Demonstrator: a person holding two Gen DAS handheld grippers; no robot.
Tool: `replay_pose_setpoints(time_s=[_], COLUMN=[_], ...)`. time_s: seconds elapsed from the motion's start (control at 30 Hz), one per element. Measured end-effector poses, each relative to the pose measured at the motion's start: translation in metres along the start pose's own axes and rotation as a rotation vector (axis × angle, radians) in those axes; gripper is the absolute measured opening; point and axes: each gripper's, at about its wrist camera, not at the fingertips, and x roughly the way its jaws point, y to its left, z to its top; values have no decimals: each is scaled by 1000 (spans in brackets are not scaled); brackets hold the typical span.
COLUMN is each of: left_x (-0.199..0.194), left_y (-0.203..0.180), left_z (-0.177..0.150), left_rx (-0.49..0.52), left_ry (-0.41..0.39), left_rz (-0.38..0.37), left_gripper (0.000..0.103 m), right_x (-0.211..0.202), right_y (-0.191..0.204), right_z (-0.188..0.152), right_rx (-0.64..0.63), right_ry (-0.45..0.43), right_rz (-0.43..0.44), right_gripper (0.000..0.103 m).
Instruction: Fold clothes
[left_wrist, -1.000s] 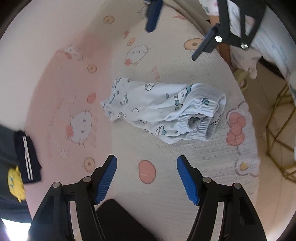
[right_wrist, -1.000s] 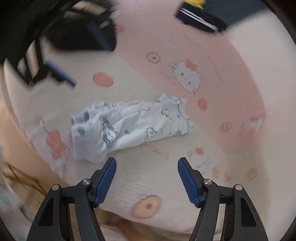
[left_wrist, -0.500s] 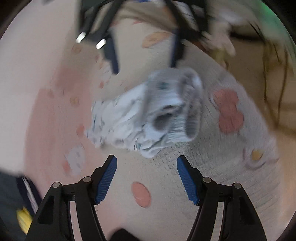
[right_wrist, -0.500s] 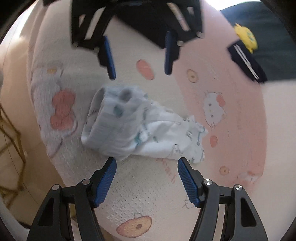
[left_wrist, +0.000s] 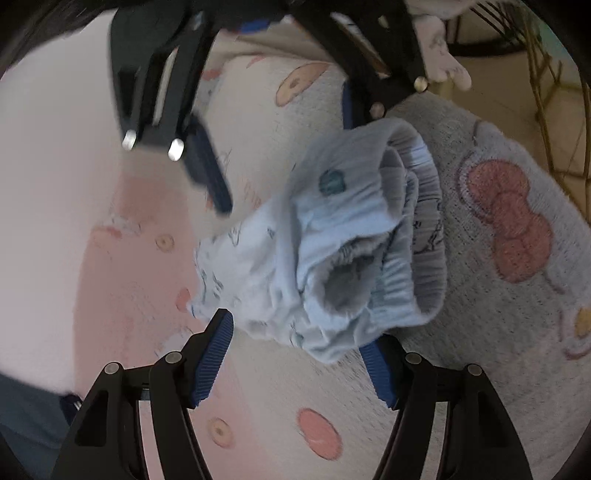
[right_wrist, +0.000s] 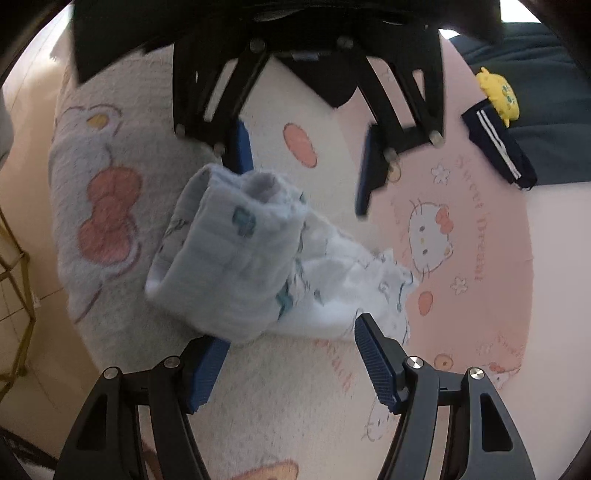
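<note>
Left wrist view: the pale blue printed children's pants (left_wrist: 325, 254) lie bunched on the pink cartoon-cat rug (left_wrist: 498, 317), long axis running from the elastic waistband at right to the leg ends at left. Both the left gripper (left_wrist: 301, 360) and right gripper (right_wrist: 291, 358) are spread wide, facing each other across the waistband end, gripping nothing.

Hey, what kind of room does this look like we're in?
Probably a home, likely a child's bedroom: a soft pink cartoon-cat blanket covers the surface, small printed baby pants lie on it, and a dark folded garment with a yellow patch sits nearby.
</note>
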Motion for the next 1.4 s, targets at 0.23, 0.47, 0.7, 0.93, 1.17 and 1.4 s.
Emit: replay_pose_setpoints(time_s=[0.23, 0.47, 0.7, 0.93, 1.17, 1.4], left_x=[-3, 0, 16, 33, 36, 33], left_y=[-4, 13, 57, 94, 137, 184], left_z=[11, 20, 24, 13, -4, -23], left_rx=[70, -85, -477, -790, -1064, -1296], left_ry=[-117, -122, -70, 2, 11, -36], left_rz=[-8, -214, -458, -636, -704, -675], left_gripper=[58, 19, 19, 19, 19, 19], right_x=[0, 2, 2, 16, 16, 21], right_y=[-3, -21, -30, -93, -144, -211], right_z=[4, 10, 21, 30, 30, -2], right_rx=[-6, 103, 139, 450, 650, 883], right_ry=[-67, -54, -62, -43, -78, -133], right_rz=[13, 167, 248, 473, 530, 542], right_gripper=[68, 42, 32, 29, 29, 29])
